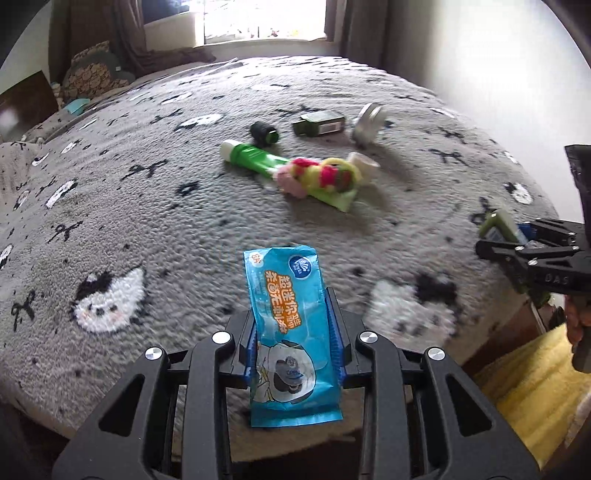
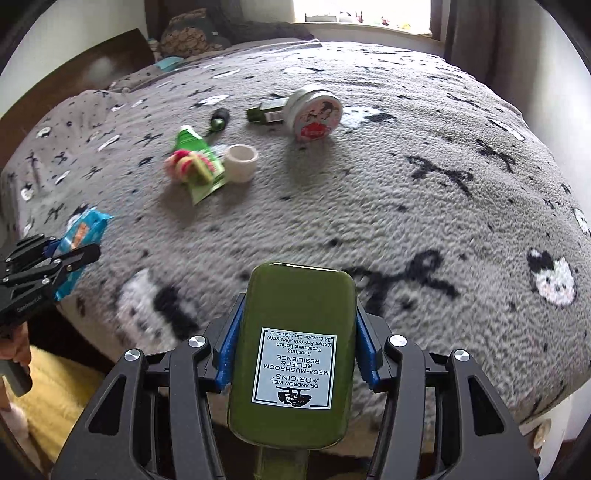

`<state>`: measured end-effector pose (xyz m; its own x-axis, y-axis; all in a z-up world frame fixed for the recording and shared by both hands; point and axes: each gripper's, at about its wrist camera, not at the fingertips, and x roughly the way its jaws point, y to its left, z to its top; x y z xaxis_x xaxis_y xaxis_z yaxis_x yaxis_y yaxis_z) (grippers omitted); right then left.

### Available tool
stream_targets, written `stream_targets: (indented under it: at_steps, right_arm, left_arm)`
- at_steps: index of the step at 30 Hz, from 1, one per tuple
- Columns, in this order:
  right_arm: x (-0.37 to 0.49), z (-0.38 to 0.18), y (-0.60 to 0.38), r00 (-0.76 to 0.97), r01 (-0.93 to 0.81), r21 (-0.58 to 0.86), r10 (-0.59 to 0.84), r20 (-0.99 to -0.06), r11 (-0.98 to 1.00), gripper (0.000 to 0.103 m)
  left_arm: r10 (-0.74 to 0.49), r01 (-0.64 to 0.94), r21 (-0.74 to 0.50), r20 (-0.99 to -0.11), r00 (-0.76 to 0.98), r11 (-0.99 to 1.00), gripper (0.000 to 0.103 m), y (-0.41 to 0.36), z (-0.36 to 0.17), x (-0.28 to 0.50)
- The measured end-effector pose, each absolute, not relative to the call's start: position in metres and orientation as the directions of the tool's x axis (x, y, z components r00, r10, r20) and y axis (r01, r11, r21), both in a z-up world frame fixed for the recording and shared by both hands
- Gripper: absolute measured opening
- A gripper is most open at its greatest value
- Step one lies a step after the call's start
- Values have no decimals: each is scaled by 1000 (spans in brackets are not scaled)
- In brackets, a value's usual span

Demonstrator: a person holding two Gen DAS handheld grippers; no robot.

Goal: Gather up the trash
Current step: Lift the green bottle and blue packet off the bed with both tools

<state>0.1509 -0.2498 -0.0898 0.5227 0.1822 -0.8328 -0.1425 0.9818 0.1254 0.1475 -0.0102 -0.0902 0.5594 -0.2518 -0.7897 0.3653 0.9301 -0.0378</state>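
Left tongs [image 1: 293, 332]: blue pads pressed on both long edges of a flat blue plastic wet-wipe packet [image 1: 290, 332] with a cartoon print, held upright above the near edge of the bed; its lower end sags below the pads.

Right tongs [image 2: 297, 350]: closed partway on an olive-green glossy lotion bottle [image 2: 295, 339] with a white printed label, blue pads against both sides. The bottle's neck end drops out of frame at the bottom.

Both held items hang over the grey fleece bedspread [image 2: 424, 206] with black bows and white cat faces. A yellow mat [image 1: 532, 384] below the bed is cut off by the frame edge.

Further back on the bedspread, 6 items remain:
- a green plastic squeeze tube [image 1: 255, 155], partly covered by a pink-and-yellow fluffy hair tie [image 1: 321, 177];
- a small white roll of tape [image 2: 241, 162], touching the tube's flat end;
- a small dark cylindrical item [image 1: 263, 133], too blurred to identify;
- a dark-green rectangular box [image 1: 319, 124], partly hidden behind the tin in the right view;
- a round white tin [image 2: 314, 116] with a pictured lid, tilted on edge.

Beyond, patterned cushions [image 1: 92, 70] and a bright window [image 1: 264, 18], overexposed.
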Motion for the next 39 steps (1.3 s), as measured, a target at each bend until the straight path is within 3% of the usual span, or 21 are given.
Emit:
stream_targets:
  at_steps: [23, 39]
  right_arm:
    - [42, -67, -236, 600, -222, 249, 333, -728, 943, 53]
    - [11, -126, -214, 475, -217, 297, 366, -800, 930, 53]
  left_arm:
    - [-374, 485, -87, -758, 535, 870, 29, -42, -93, 27]
    - [-341, 449, -130, -837, 429, 884, 29, -31, -161, -6]
